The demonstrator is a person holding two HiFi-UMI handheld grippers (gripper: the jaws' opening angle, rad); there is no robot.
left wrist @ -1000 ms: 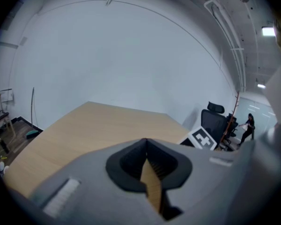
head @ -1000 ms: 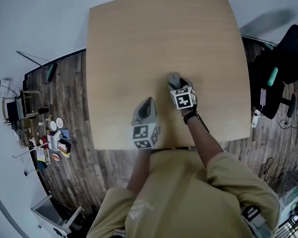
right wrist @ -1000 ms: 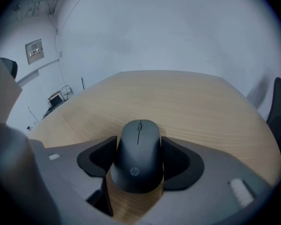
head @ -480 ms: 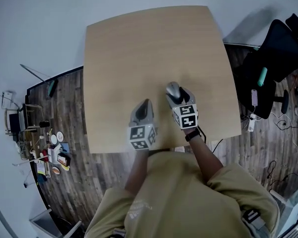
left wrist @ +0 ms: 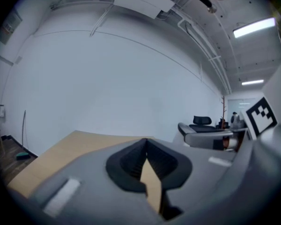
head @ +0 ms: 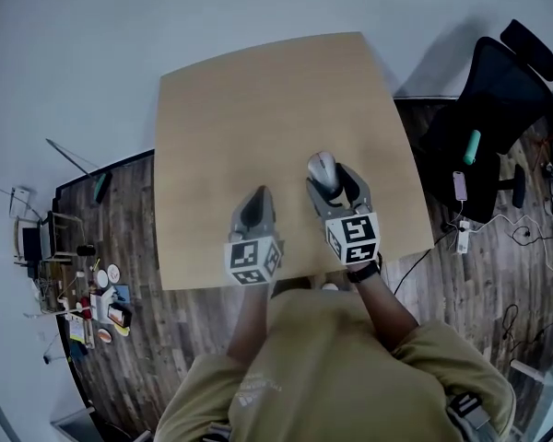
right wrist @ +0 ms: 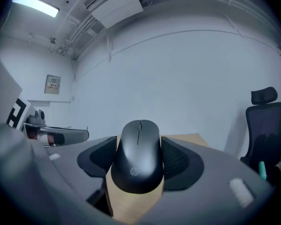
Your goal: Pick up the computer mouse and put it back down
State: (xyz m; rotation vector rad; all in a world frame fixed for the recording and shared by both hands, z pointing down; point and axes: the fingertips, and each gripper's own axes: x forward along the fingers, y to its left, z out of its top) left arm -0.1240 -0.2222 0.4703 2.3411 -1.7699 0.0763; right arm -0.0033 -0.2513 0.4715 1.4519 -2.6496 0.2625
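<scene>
A dark computer mouse (head: 323, 168) hangs above the light wooden table (head: 258, 99), clamped by its sides in my right gripper (head: 332, 180). In the right gripper view the mouse (right wrist: 139, 156) fills the space between the two black pads (right wrist: 96, 158), its wheel end pointing away from me, and table top shows beneath it. My left gripper (head: 258, 197) floats to the left of the right one, also over the table's near part. Its jaws (left wrist: 146, 144) meet at the tips with nothing between them.
A black office chair (head: 487, 99) stands off the table's right side, also visible as the chair (right wrist: 268, 125) in the right gripper view. Small clutter (head: 97, 284) lies on the dark plank floor to the left. A cable and plug strip (head: 461, 233) lie at the right.
Both grippers have risen toward the head camera. The right one has lifted the mouse off the table and drawn it slightly nearer; the left came up beside it, still shut.
</scene>
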